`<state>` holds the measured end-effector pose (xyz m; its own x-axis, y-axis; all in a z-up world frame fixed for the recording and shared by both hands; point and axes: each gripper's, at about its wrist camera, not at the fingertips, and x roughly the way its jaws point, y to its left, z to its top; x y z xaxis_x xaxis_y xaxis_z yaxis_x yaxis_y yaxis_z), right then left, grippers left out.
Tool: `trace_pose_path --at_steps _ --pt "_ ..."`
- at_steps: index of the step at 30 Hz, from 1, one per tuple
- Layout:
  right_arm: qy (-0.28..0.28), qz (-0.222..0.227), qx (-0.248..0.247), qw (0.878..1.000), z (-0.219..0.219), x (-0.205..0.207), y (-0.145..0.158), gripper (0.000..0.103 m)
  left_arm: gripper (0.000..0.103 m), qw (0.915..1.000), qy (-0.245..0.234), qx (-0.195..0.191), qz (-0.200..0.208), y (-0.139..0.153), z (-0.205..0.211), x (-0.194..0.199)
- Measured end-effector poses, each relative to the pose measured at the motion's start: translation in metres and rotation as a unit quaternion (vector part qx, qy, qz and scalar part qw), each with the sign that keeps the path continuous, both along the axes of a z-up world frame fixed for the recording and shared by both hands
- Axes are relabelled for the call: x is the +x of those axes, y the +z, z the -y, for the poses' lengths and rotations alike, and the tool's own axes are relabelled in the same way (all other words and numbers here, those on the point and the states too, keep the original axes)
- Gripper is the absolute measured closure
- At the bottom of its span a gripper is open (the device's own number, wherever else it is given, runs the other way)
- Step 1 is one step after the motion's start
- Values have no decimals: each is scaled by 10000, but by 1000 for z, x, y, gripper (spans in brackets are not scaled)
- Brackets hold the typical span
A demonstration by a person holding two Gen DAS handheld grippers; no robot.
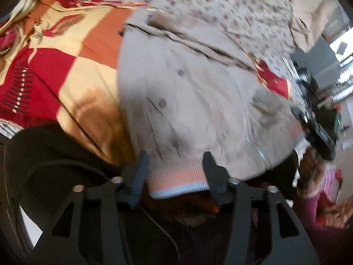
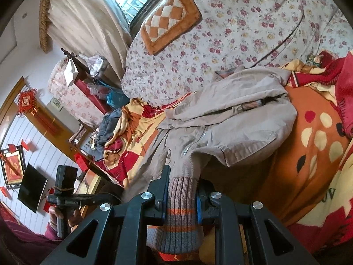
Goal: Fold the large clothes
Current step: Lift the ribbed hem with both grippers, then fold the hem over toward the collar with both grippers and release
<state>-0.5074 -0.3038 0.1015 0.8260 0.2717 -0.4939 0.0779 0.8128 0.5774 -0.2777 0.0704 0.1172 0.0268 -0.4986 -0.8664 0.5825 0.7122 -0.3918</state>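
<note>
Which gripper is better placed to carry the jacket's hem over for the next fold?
Probably the right. The right gripper is clamped on the striped ribbed hem of the jacket. The left gripper only straddles the hem, pads not pressing.

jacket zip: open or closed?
Open, at least on the visible stretch: the grey jacket has its front panels parted, zipper teeth exposed along one edge. The upper part is hidden by folds.

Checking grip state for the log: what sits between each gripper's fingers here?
Left gripper: the jacket's striped hem lies between open fingers, untouched, in the left wrist view. Right gripper: a striped knit cuff, clamped, in the right wrist view.
</note>
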Motion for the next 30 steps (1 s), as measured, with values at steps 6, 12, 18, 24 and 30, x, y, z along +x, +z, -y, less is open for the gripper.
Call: trace_pose_path --at_steps 6,12,18,24,30 --pt "-23 -5 -33 10000 -1 -1 2 86 45 9974 275 660 -102 -38 3 15" --pt "-75 -48 13 10000 4 -1 -2 86 45 9942 110 841 -660 -77 13 -2" --pt "-43 -76 23 10000 4 2 -5 86 46 9946 160 484 -908 -90 15 -7" --pt "-80 -91 53 9999 8 2 -6 86 90 9976 -65 -417 -550 -45 17 -1" --pt "-246 60 -14 9997 25 14 10 86 90 9908 -23 -1347 -87 21 30 44"
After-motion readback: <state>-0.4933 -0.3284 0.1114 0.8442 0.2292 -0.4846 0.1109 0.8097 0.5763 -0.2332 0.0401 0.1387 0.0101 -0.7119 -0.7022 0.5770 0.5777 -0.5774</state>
